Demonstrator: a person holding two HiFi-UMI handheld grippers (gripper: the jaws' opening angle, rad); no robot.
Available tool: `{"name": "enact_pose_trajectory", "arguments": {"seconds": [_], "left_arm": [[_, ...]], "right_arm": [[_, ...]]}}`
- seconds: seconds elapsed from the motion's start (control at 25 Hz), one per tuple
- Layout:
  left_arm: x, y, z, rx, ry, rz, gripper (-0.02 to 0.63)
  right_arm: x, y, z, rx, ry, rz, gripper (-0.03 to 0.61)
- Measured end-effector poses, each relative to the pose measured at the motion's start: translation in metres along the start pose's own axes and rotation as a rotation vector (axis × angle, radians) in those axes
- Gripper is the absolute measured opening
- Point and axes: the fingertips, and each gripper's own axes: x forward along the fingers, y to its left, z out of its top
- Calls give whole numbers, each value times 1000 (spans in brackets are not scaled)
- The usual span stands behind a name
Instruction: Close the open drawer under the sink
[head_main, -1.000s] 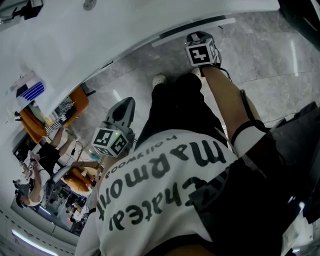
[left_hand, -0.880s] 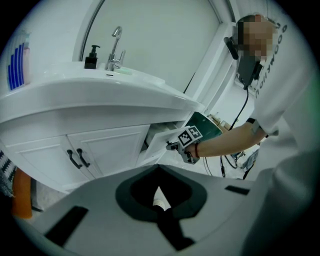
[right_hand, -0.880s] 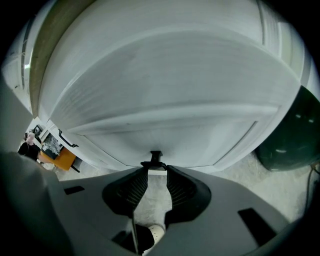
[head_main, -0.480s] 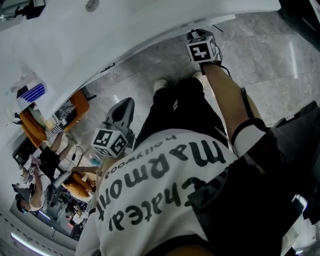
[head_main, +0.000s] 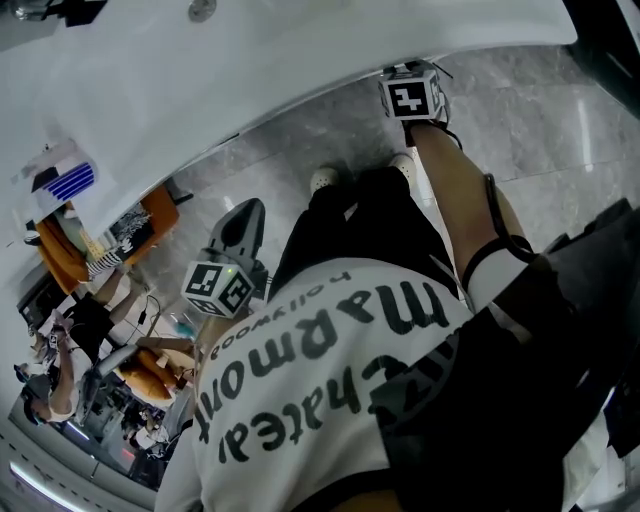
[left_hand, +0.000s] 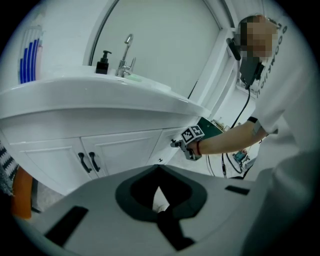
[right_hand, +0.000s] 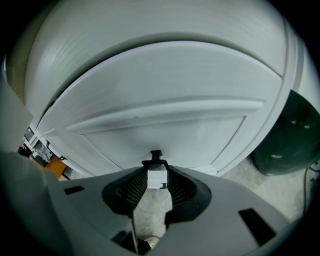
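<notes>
Grey marble floor (head_main: 560, 120) runs beneath a white vanity, whose counter (head_main: 300, 50) sweeps across the top of the head view. A second ago the drawer's white edge jutted out from under that counter at the upper right. Now it no longer shows there. The drawer front (right_hand: 165, 120) fills the right gripper view. The right gripper (right_hand: 156, 175) has its jaws part-way closed, pads pressed on either side of the small black handle (right_hand: 156, 161). Its marker cube has moved up against the counter's rim in the head view. The left gripper (left_hand: 159, 169) hangs at that view's lower left, tips together, holding nothing. In its own view the drawer sits right of the cabinet doors (left_hand: 115, 150), seemingly in line with them. The closing looks all but done, and letting go of the handle is probably what remains.
</notes>
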Motion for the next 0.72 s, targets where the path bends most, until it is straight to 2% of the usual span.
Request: {"name": "enact_pose_trajectory", "arguments": {"seconds": [0.24, 0.4, 0.56, 0.72], "left_arm": [[-4, 4, -4, -5, -27, 10, 8], [-9, 11, -14, -29, -52, 36, 8], [-11, 19, -31, -54, -64, 54, 8], [-13, 23, -38, -67, -82, 67, 8]], "right_arm": [[-2, -6, -4, 26, -8, -32, 133], [2, -3, -4, 53, -45, -11, 138], [10, -3, -2, 105, -26, 3, 155], [9, -2, 0, 79, -13, 4, 153]]}}
